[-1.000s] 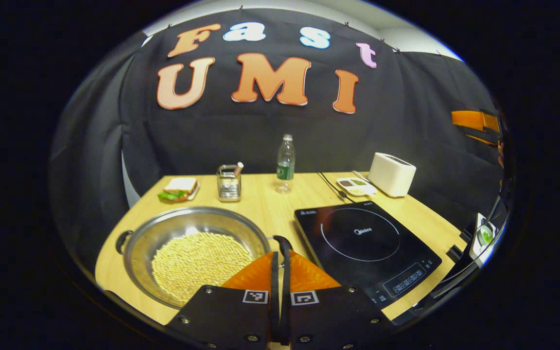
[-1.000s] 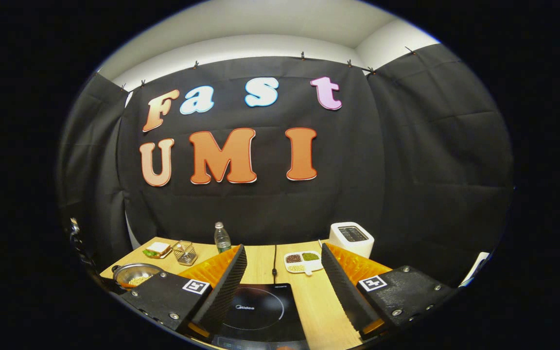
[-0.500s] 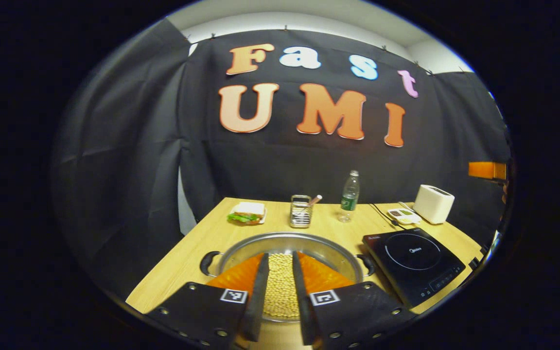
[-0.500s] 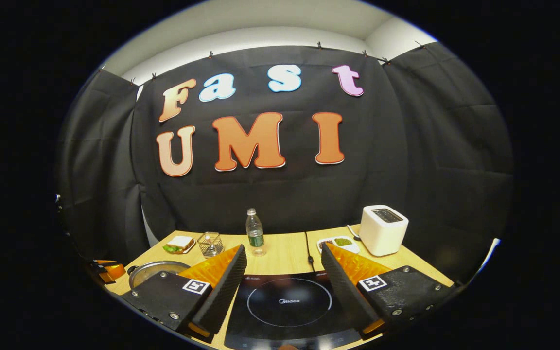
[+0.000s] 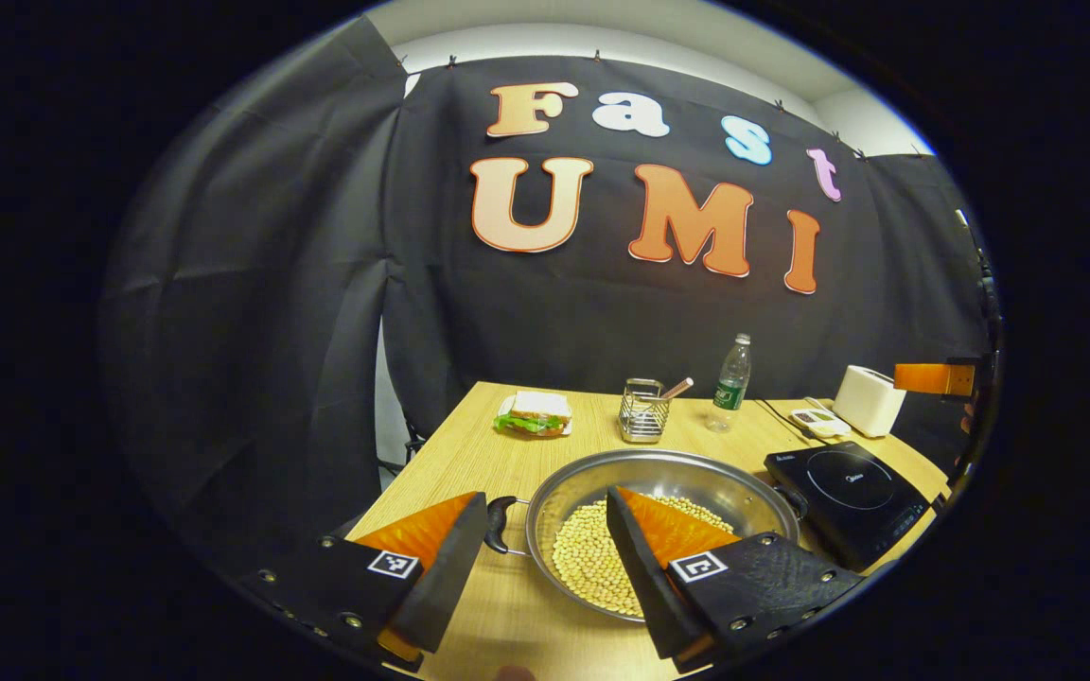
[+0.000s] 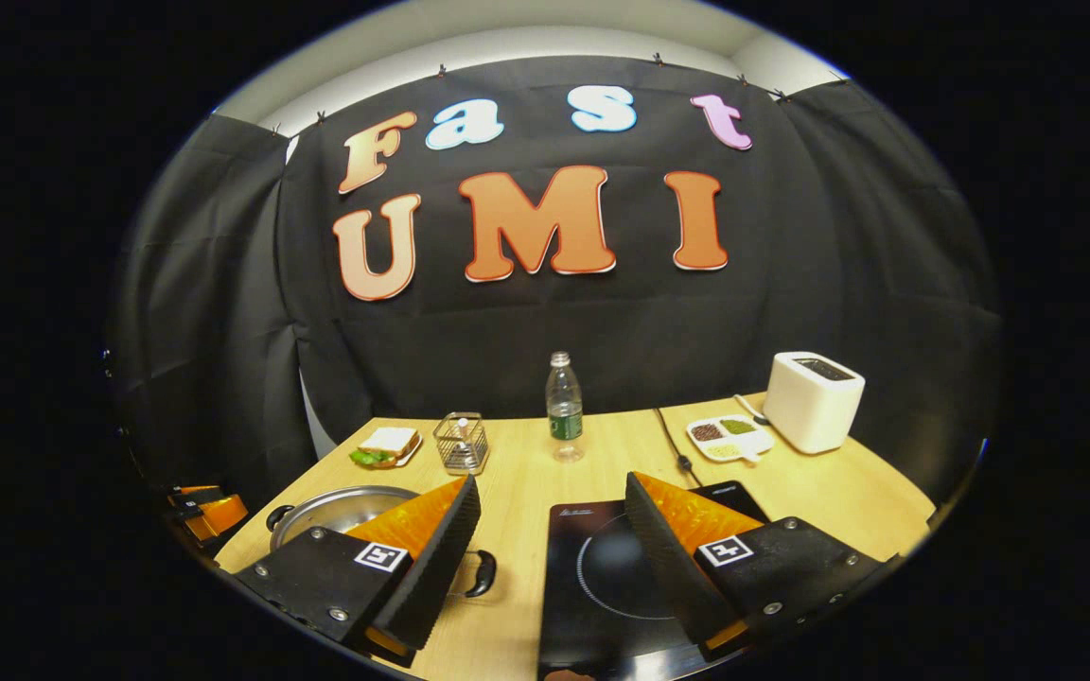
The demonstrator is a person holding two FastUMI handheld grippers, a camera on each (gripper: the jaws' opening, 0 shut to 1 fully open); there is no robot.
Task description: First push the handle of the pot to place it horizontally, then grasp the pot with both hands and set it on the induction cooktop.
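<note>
A wide steel pot (image 5: 687,478) holding pale beans sits on the wooden table, with a black loop handle on each side lying left and right. My left gripper (image 5: 540,567) is open above the pot's left handle (image 5: 500,525), which shows just inside its left finger; its right finger hangs over the beans. In the right gripper view the pot (image 6: 332,506) lies at the left, and its right handle (image 6: 481,572) is beside the left finger of my open right gripper (image 6: 550,558). The black induction cooktop (image 6: 602,567) lies under that gripper, right of the pot (image 5: 852,487).
Along the back of the table stand a sandwich on a plate (image 5: 531,413), a wire holder (image 5: 644,411), a water bottle (image 5: 732,383), a small divided dish (image 6: 729,437) and a white toaster (image 6: 812,402). A cord (image 6: 673,445) runs to the cooktop.
My left gripper went from shut at the pot's right handle to open, swinging left to the left handle. My right gripper stayed open and shifted left, so the pot's right handle came into its view.
</note>
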